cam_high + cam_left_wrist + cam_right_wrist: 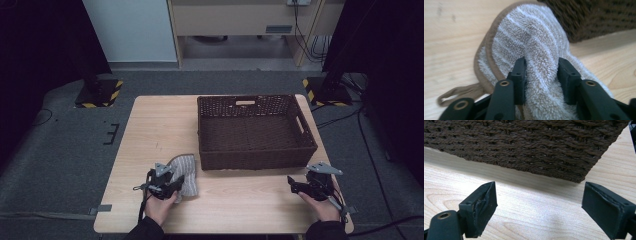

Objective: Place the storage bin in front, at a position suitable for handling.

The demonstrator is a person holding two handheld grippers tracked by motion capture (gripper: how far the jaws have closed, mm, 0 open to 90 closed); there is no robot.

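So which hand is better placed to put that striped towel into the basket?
Left. The left gripper already pinches a fold of the striped towel between its jaws, right beside the wicker basket. The right gripper rests open over bare table, holding nothing.

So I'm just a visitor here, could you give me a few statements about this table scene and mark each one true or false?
1. The left gripper pinches a fold of the striped towel. True.
2. The towel lies inside the basket. False: it lies on the table, beside the basket's near left corner.
3. The right gripper holds a cloth. False: its jaws stand open over bare wood with nothing between them.
4. The basket is brown and woven, with nothing seen inside it. True.
5. The towel has a small loop at its edge. True.
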